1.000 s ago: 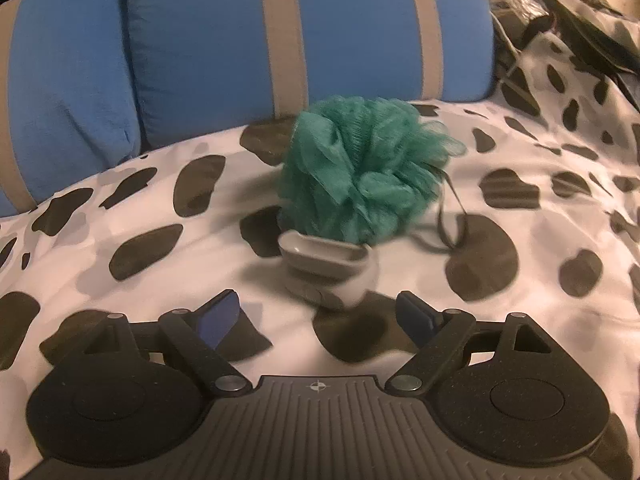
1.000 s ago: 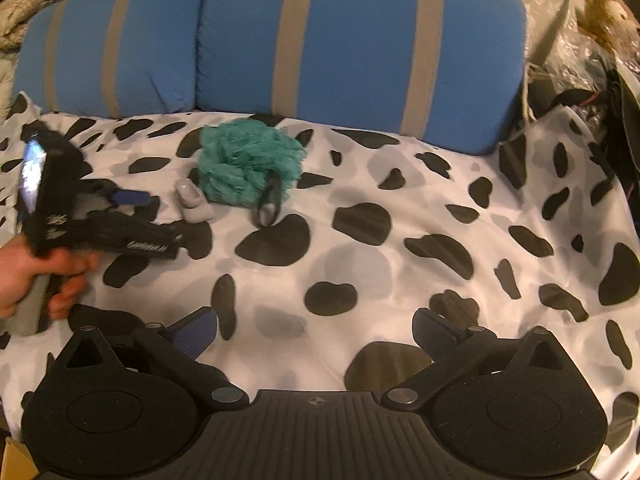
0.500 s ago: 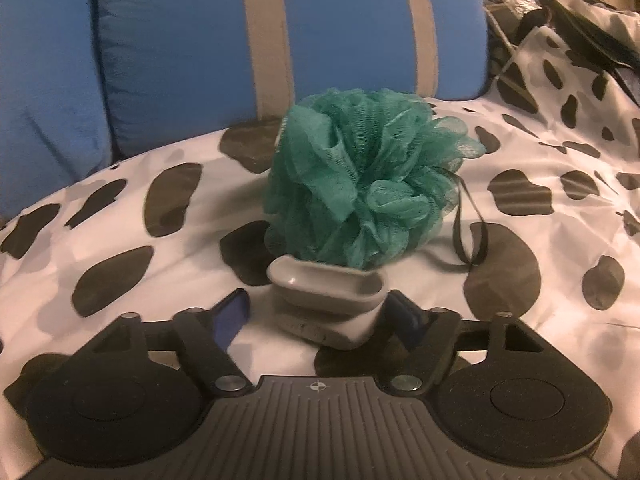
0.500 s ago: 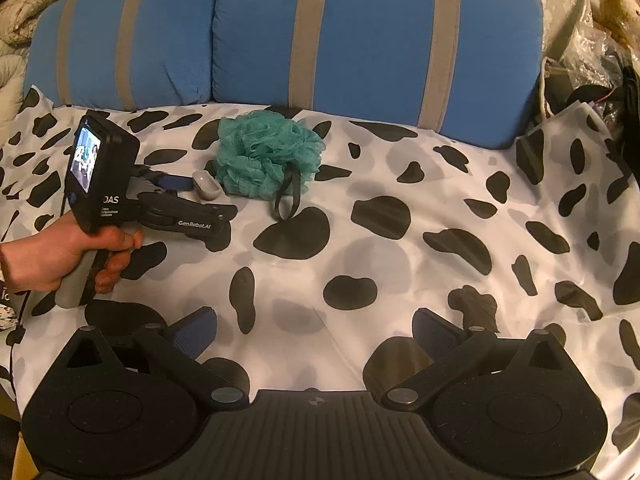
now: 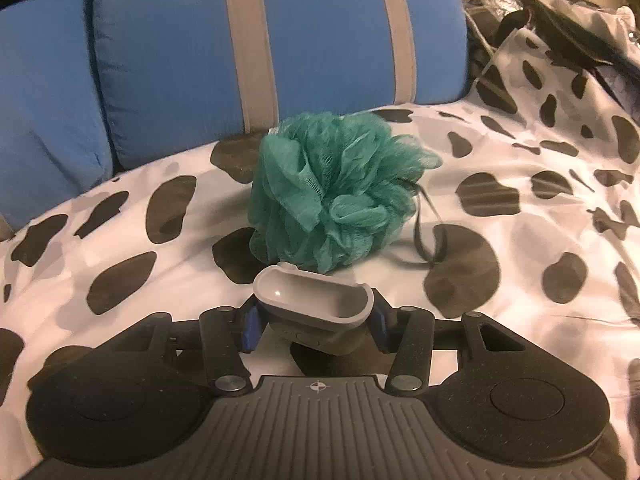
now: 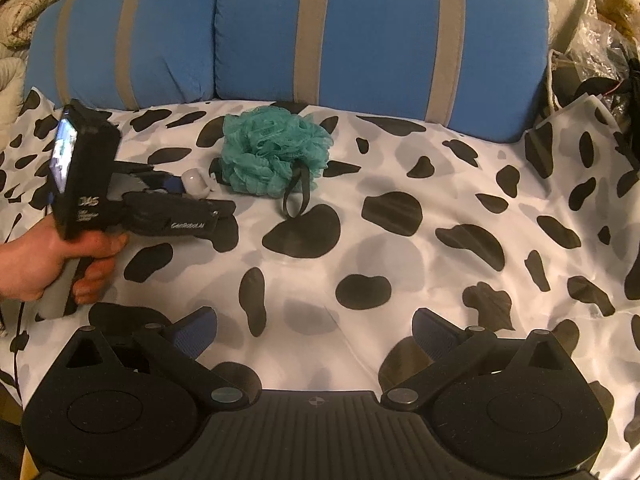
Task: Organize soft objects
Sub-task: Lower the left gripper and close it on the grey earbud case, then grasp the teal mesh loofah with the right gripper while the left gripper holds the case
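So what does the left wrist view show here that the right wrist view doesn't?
Left wrist only: the grey silicone case seen close up between the closing left gripper pads, its open top visible.

Right wrist only: the hand holding the left gripper, and the open, empty right gripper.

Both: the green mesh pouf with its dark loop, the spotted sheet and the blue cushions.
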A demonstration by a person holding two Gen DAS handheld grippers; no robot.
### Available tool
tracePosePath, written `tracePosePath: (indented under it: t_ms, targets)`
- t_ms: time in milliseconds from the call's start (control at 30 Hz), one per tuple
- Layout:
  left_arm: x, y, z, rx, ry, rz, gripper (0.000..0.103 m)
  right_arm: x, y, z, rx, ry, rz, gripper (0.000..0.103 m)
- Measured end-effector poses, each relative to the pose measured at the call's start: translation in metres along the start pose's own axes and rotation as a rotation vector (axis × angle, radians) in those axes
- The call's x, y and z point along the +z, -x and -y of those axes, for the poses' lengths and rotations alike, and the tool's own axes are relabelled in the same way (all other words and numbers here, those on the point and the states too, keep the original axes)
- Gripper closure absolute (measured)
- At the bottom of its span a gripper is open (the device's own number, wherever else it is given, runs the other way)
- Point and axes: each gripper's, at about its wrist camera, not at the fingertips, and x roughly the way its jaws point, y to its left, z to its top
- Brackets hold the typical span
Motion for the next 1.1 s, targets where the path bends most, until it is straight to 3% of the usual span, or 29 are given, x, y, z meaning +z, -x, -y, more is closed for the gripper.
tracePosePath:
  t_ms: [433, 633, 867, 1100]
  targets:
    - [0.009, 0.071, 0.003, 0.086, 0.057, 0.038, 0.053, 0.008, -0.022, -0.001, -0.046, -0.016, 0.007, 0.000]
    - [0.013, 0.105, 0.001, 0.127, 0.146, 0.046, 0.053, 0.016, -0.036, 0.001, 0.019, -0.067, 0.025, 0.000]
    - [0.008, 0.139, 0.012, 0.109, 0.176, 0.077, 0.053, 0.026, -0.040, -0.012, 0.105, -0.047, 0.098, 0.000]
    - [-0.003, 0.164, 0.010, 0.080, 0.258, 0.047, 0.053, 0.035, -0.056, -0.022, 0.058, -0.002, 0.164, 0.001]
